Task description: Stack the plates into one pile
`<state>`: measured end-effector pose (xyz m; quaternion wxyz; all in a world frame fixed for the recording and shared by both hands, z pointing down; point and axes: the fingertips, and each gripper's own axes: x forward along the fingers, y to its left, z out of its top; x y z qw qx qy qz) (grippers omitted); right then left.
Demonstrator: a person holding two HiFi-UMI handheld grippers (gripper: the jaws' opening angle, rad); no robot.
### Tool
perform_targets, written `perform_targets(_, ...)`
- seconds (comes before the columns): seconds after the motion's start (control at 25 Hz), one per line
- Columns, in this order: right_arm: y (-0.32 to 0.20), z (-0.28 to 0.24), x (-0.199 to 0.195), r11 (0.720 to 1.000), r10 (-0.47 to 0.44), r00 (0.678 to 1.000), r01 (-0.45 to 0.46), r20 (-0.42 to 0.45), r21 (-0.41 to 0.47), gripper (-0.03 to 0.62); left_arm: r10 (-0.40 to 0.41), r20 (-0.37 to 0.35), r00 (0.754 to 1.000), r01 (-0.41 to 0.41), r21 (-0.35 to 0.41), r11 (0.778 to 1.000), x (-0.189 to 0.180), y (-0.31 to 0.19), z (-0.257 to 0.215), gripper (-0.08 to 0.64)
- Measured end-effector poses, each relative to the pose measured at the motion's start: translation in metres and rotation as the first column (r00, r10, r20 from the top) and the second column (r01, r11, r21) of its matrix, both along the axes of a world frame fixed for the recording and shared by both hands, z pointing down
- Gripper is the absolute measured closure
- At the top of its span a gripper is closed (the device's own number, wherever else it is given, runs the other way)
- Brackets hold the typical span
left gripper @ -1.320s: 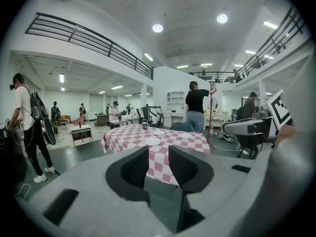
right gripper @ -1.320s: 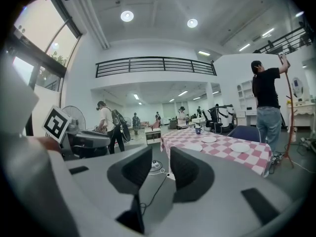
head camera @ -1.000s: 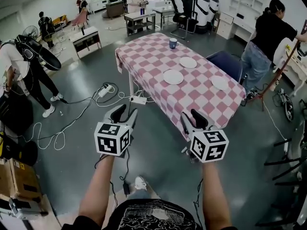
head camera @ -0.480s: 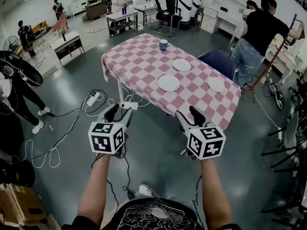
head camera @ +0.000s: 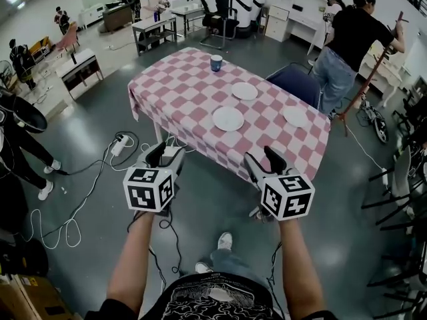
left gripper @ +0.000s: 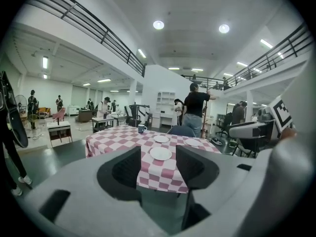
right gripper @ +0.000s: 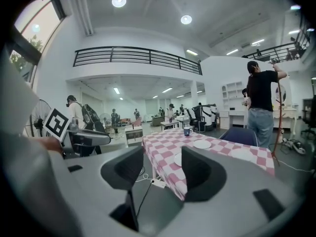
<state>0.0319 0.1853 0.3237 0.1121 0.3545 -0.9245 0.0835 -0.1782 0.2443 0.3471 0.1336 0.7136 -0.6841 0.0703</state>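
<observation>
Three white plates lie apart on a table with a pink checked cloth (head camera: 180, 99): a near one (head camera: 228, 118), a far one (head camera: 245, 91) and a right one (head camera: 295, 116). The left gripper view shows the same plates (left gripper: 161, 153) (left gripper: 161, 139) (left gripper: 193, 142). My left gripper (head camera: 167, 154) and right gripper (head camera: 263, 161) hover over the floor, short of the table's near edge. Both are open with nothing between the fingers, and their jaws have just been opening. In the right gripper view the near plate (right gripper: 177, 158) is half hidden behind a jaw.
A blue mug (head camera: 216, 63) stands at the table's far end. A blue chair (head camera: 293, 84) sits at the far right side, with a person in a black top (head camera: 347, 45) just beyond. A power strip and cables (head camera: 120, 145) lie on the floor left of the table.
The table and plates have come closer and now sit more central in the head view. Both grippers have gone forward together and their jaws stand a little wider.
</observation>
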Motion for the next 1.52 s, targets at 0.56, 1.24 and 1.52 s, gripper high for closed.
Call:
perform_targets(0.56,-0.124,0.029,-0.015,0.997,0.075,0.997,-0.074,0.023,-0.027,0.36,0.101,0.036,0.994,-0.1,-0.01,0.995,-0.009,-0.146,0.016,0.33)
perform_targets(1.24,-0.31,0.031,-0.019,0.988,0.147,0.988,-0.144,0.038,-0.062,0.359,0.175,0.058,0.983,-0.173,-0.038,0.984,-0.012,-0.342,0.015,0.33)
perform_targets(1.52,-0.328,0.04,-0.021,0.982,0.174,0.985,-0.171,0.021,-0.081,0.359,0.218,0.052,0.975,-0.215,-0.061,0.975,-0.014,-0.37,0.025,0.33)
